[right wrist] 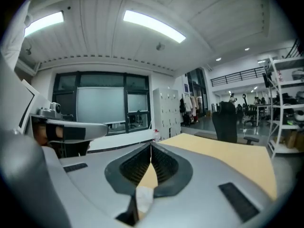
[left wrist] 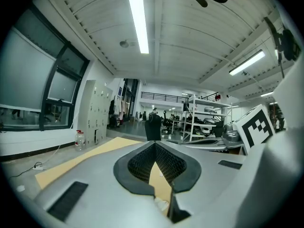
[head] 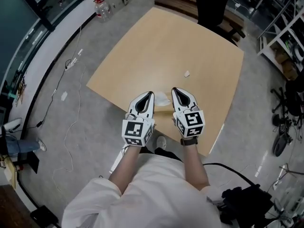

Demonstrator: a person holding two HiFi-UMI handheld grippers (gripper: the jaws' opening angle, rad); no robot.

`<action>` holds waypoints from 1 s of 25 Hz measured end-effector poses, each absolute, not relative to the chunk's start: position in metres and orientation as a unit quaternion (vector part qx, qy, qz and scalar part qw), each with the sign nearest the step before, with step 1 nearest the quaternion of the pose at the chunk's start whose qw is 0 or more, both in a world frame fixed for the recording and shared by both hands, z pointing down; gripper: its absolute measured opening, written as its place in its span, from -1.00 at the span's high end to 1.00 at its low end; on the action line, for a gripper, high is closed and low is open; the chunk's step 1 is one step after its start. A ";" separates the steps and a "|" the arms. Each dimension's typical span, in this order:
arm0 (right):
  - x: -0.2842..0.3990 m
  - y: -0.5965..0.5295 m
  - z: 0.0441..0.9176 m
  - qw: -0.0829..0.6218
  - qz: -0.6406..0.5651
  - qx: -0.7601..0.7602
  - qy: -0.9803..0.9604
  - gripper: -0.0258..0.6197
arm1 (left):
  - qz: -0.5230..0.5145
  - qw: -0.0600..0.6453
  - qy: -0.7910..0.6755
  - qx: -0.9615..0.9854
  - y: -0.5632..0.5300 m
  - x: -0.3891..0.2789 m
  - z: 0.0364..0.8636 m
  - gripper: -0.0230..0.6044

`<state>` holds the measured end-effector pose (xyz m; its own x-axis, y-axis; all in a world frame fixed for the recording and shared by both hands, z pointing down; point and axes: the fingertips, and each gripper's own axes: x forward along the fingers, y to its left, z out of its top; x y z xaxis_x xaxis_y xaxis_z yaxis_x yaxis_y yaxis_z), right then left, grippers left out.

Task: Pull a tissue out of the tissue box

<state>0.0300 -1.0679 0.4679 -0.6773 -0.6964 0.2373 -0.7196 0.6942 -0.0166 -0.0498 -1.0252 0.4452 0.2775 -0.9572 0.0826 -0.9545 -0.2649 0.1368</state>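
Since both the left gripper (head: 150, 94) and the right gripper (head: 174, 90) are held with fingers pressed together on nothing, one should be opened before being lowered onto the pale thing (head: 163, 99) (seemingly the tissue box) lying between them at the near edge of the worktop (head: 190, 42).

Floor (head: 52, 141): grey and smooth, cables (head: 58, 85) trailing across it at the left.
Table (head: 190, 46): wide top of pale wood.
Chair (head: 213, 6): black office chair at the table's far edge.
Windows (left wrist: 33, 80): large dark-framed panes along the left wall.
Lockers (left wrist: 92, 110): pale grey, next to the windows, with a water bottle (head: 100, 8) on the floor near them.
Shelving (left wrist: 202, 113): white open racks at the right, loaded with gear.
Ceiling (left wrist: 180, 42): white and ribbed, with long strip lights (left wrist: 138, 23) lit.
Far end: open hall under a railed gallery (left wrist: 164, 98).
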 end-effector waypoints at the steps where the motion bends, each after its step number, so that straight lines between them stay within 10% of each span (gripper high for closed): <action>1: 0.029 -1.074 0.481 0.119 0.070 0.385 -0.913 0.91 | -0.001 0.087 -0.602 0.794 -1.031 -0.051 0.453 0.92; 10: 0.007 -1.098 0.591 0.234 0.136 0.380 -0.885 0.89 | 0.052 0.155 -0.596 0.786 -1.073 -0.077 0.525 0.92; 25: -0.027 -1.094 0.674 0.305 0.192 0.333 -0.871 0.19 | 0.075 0.220 -0.580 0.780 -1.085 -0.100 0.580 0.92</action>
